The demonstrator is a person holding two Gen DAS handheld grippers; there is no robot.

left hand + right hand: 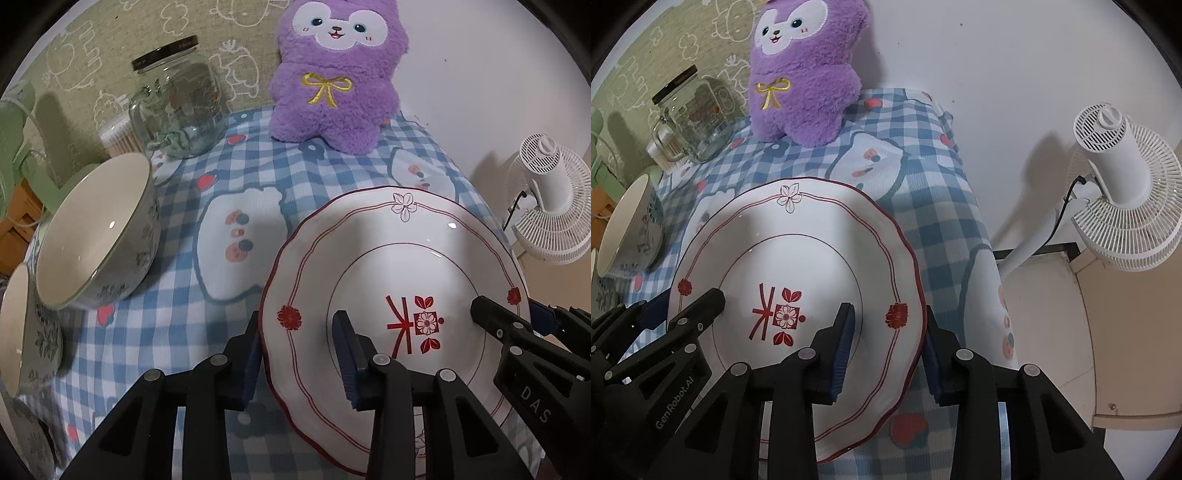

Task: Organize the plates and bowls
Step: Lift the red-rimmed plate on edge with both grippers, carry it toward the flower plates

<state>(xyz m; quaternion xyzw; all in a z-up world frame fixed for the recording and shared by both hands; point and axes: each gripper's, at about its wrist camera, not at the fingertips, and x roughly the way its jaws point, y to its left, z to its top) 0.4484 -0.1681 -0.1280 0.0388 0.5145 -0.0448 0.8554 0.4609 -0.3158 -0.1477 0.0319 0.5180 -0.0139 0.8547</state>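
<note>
Legible text, both views:

- "DAS" in pale capitals on black body of right gripper (532,321), seen from left wrist view (letters run along arm, tilted).
- "GenRobot.AI" in pale letters on black body of left gripper (679,310), seen from right wrist view.
- Red character-like mark at centre of plate (391,266) (not readable as word).
- Label on glass jar (181,107) too blurred to read.

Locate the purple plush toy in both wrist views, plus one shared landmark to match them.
Left wrist: purple plush toy top centre, standing at the table's far edge, right of the glass jar.
Right wrist: plush toy top, left of centre; jar to its left.
Shared landmark: red-rimmed plate, in front of the toy.
</note>
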